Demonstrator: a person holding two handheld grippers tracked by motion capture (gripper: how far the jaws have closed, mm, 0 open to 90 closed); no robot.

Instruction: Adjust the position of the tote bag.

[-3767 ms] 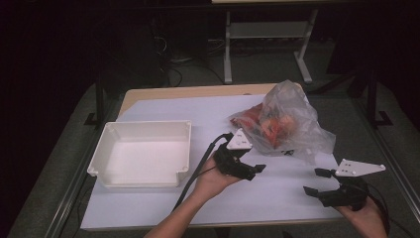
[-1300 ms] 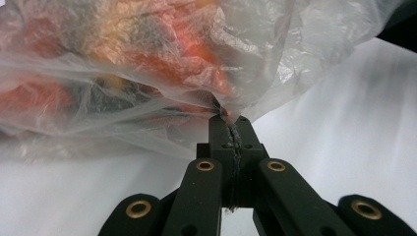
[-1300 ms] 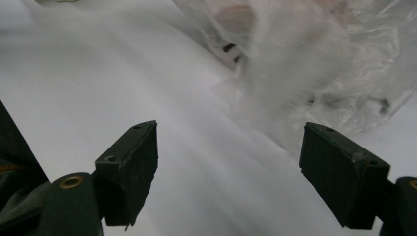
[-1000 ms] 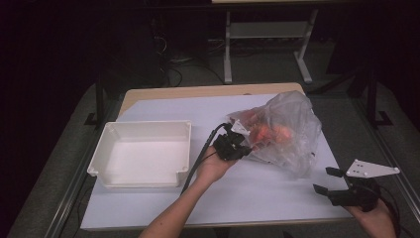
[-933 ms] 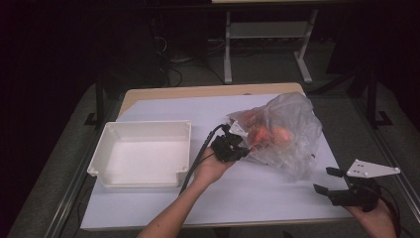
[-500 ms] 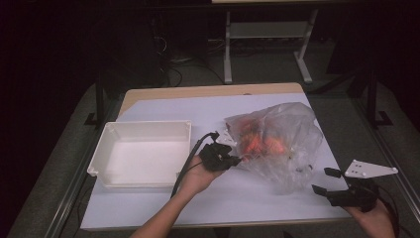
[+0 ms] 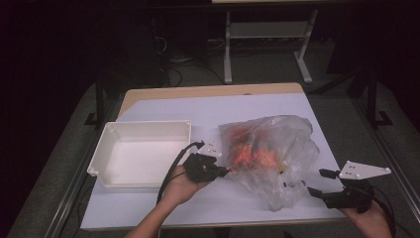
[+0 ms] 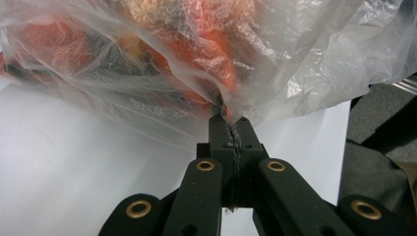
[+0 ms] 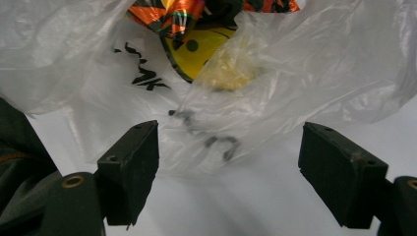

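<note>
Clearly the clear plastic bag (image 7: 270, 158) is thin, limp film: it crumples and slides rather than holding shape, and its load of orange wrapped packets (image 7: 247, 151) shifts inside. It lies on the table (image 7: 163, 106), right of the white tray (image 7: 141, 151). The left gripper (image 8: 231, 128) has its fingers (image 8: 220, 132) pinched tight on a gathered fold at the bag's left edge, a sound place to hold. The right gripper (image 9: 228, 162) waits near the bag's near right corner, fingers (image 9: 135, 157) wide apart and holding nothing. Bunched film should grip better than a single slippery layer.
</note>
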